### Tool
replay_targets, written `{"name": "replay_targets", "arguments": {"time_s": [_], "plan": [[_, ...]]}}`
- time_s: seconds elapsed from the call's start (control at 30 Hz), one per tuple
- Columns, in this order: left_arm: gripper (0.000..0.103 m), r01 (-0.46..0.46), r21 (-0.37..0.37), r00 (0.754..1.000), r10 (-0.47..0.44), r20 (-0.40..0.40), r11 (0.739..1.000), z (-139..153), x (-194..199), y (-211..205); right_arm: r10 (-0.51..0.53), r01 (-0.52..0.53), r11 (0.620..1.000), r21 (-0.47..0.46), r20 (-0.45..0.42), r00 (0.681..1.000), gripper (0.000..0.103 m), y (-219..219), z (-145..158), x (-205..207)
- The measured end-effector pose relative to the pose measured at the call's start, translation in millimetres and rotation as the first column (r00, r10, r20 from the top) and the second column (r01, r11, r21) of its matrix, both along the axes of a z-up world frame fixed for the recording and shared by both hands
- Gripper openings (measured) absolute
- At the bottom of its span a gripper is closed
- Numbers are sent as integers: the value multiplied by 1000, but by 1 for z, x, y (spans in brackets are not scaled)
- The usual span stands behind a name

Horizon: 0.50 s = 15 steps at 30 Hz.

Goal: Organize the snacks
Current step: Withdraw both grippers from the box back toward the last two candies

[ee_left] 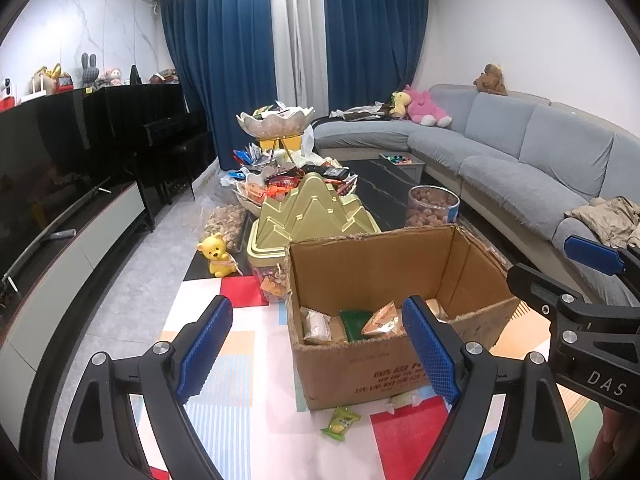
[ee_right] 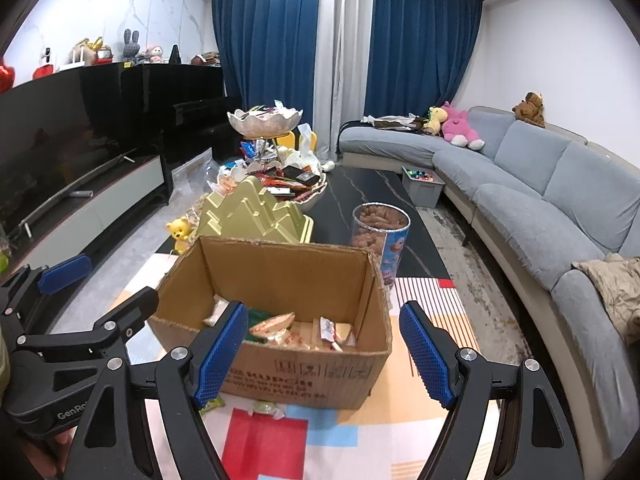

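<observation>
Patterned mat (ee_left: 248, 360): cardboard box (ee_left: 360, 372); left view alone shows green packet (ee_left: 340, 423); both tongs released.

The room is a living room. The rear wall carries full-height blue curtains (ee_left: 236, 64) with a pale sheer panel (ee_left: 298, 40) between them. The left wall (ee_left: 80, 28) is white, marble-veined. Below it stand a black piano (ee_left: 160, 120), a television (ee_left: 44, 168) and a low grey media cabinet (ee_left: 80, 252). A grey sectional sofa (ee_right: 532, 184) runs along the plain white right wall (ee_right: 560, 48). The floor (ee_left: 160, 232) is pale grey tile; a weathered rug (ee_right: 472, 248) lies beside the sofa. A black coffee table (ee_right: 372, 188) occupies the centre. Lighting is even, indoor.
</observation>
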<state>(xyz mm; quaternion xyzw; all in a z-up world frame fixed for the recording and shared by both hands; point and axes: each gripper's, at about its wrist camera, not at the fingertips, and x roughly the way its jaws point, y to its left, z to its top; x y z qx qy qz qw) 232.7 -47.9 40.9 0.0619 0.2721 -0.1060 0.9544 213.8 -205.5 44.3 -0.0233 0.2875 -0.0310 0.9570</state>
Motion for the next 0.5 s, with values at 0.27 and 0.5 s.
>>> {"name": "replay_targets", "arguments": {"time_s": [0.27,0.5], "plan": [[87,0,6,1000,0,-4,1000,-7,-15,4,2,-2,1000,-1,-9,1000,79,3,-5,-13],[87,6,20,1000,-6,-4,1000,-14,-23,6,4,-4,1000,1,-15,1000,79,4,-8,-21]]}}
